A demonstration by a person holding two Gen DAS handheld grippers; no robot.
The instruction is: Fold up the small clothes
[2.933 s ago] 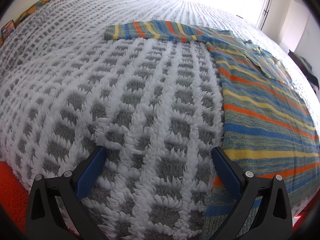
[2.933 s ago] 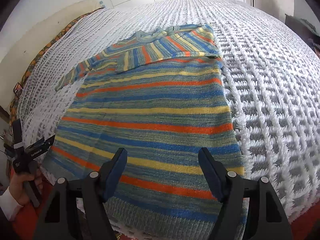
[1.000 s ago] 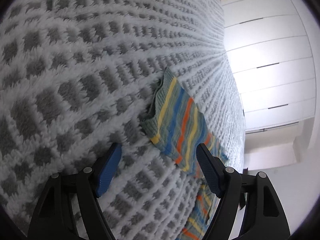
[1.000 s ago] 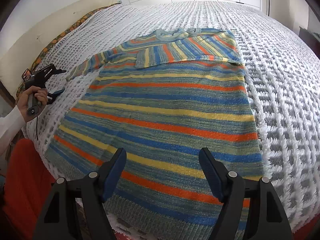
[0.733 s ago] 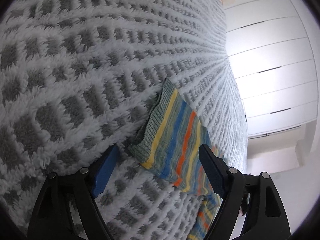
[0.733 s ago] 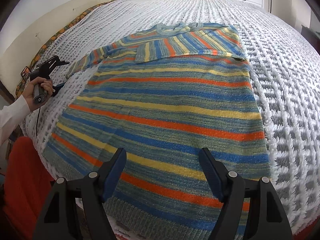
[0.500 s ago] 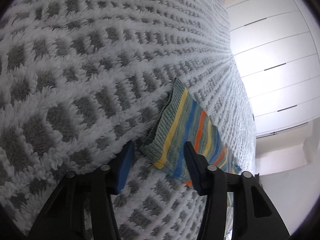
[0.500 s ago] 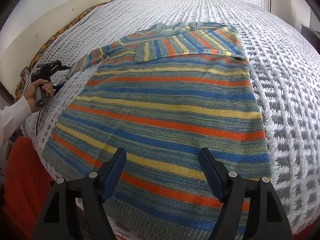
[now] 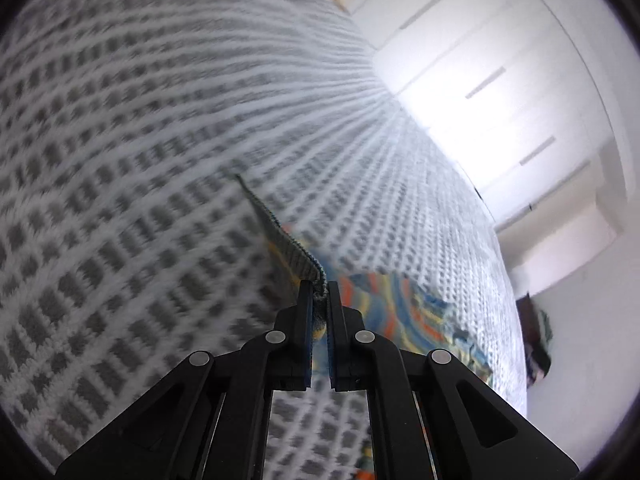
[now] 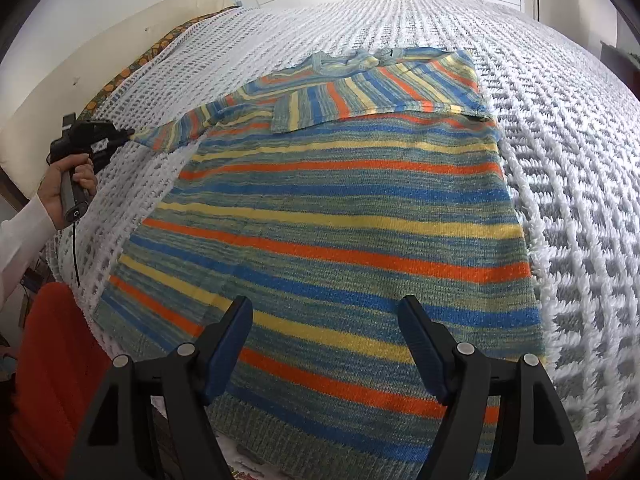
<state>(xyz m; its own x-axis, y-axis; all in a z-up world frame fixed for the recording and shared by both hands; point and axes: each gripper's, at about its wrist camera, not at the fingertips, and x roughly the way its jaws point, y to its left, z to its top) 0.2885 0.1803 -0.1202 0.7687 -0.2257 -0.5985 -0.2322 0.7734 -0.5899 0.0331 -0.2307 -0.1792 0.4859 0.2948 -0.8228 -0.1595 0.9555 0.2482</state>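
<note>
A striped knit sweater [image 10: 340,216] in blue, orange, yellow and green lies flat on the bed. Its right sleeve [image 10: 376,92] is folded across the chest. My left gripper [image 9: 319,292] is shut on the cuff of the left sleeve [image 9: 280,236] and holds it lifted off the blanket. In the right wrist view the left gripper [image 10: 126,134] holds that sleeve [image 10: 176,132] stretched out at the sweater's left. My right gripper [image 10: 326,340] is open and empty above the sweater's hem.
A white and grey waffle blanket [image 10: 580,160] covers the bed. A cream headboard [image 10: 100,60] runs along the far left. An orange surface [image 10: 52,360] sits at the bed's near left edge. White closet doors [image 9: 480,80] stand beyond the bed.
My left gripper has closed on the left sleeve's cuff and lifted it off the blanket. The right gripper has stayed open over the hem.
</note>
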